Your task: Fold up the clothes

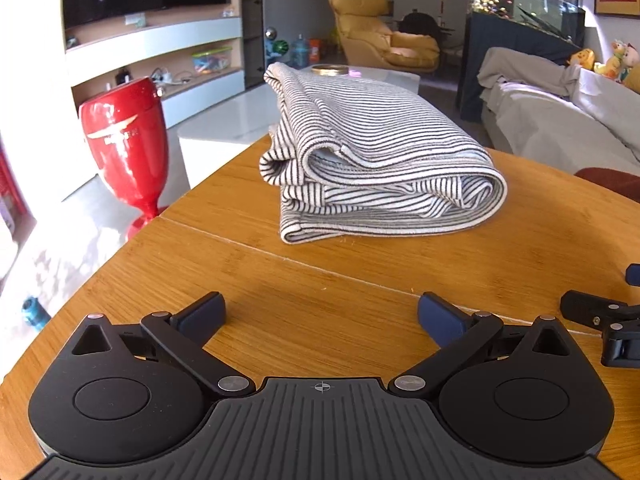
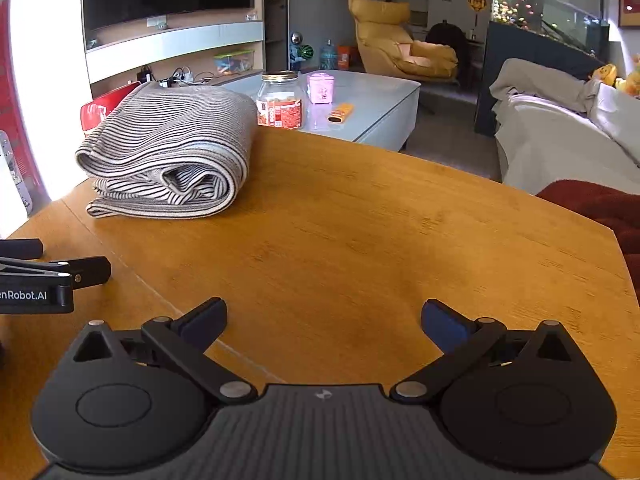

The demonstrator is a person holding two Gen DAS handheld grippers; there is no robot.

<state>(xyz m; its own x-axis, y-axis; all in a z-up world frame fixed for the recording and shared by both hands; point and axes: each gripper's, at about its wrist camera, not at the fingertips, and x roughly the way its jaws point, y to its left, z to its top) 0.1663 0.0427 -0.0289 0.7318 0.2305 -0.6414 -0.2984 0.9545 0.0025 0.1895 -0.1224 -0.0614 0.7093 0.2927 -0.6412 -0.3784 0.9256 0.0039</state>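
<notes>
Both wrist cameras look forward and downward, low over the wooden table (image 1: 360, 280), sharing the folded striped garment (image 1: 372, 152), centred in the left view and at upper left (image 2: 168, 148) in the right.

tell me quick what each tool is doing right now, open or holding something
Left tool: open, nothing between its fingers, short of the folded striped garment.
Right tool: open, empty, over the bare wooden table.

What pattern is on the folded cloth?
Thin black and white stripes on the cloth, clearest from the left wrist.
</notes>
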